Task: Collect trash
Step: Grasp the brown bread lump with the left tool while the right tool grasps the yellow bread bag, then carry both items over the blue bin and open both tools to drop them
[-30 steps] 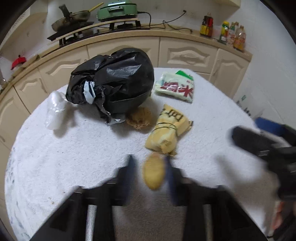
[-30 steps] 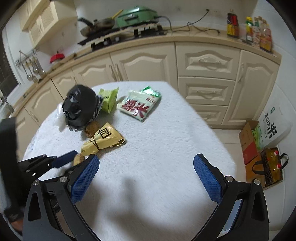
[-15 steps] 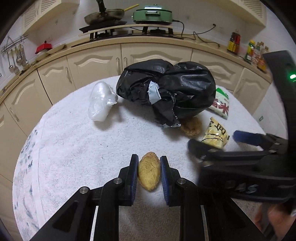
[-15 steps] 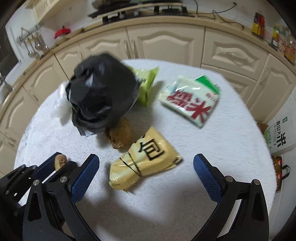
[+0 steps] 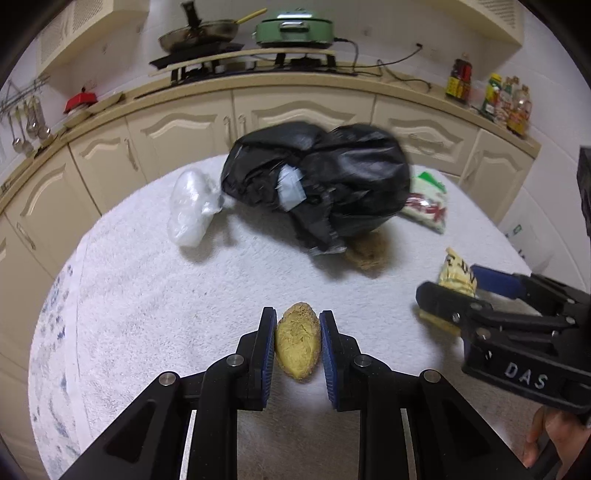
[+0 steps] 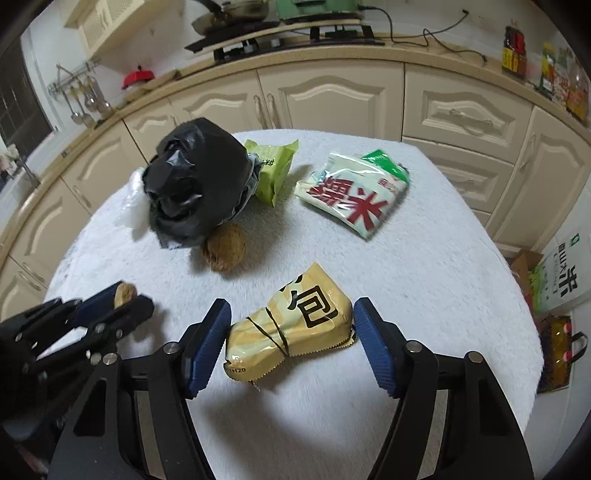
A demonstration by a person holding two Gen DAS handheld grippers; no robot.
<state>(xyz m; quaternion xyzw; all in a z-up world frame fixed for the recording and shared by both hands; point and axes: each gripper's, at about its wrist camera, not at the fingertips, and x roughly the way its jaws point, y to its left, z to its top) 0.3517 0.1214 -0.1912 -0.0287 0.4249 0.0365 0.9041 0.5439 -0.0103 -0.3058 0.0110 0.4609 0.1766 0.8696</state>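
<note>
Oval yellow-brown pastry [image 5: 297, 342] clamped between left gripper [image 5: 297, 345] pads, above white towel-covered table [image 5: 147, 295]. Right gripper [image 6: 291, 341], at three o'clock, jaws just closing, straddles crinkled yellow wrapper [image 6: 291, 328]. Black bag [image 5: 317, 188] at twelve o'clock.

A round table [image 6: 424, 258] under a white fluffy cloth fills the foreground. Behind the table runs a curved row of cream cabinets [image 6: 332, 96] with arched panel doors and a beige countertop [image 5: 303, 79]. On the countertop sit a black stove [image 5: 207, 51] with a pan and a green electric cooker [image 5: 295, 31]; bottles [image 5: 491, 98] cluster at the countertop's right end. Utensils hang on a rail [image 6: 79, 96] left of the stove. Right of the table, bags and a cardboard box [image 6: 524, 269] rest on the pale floor.
</note>
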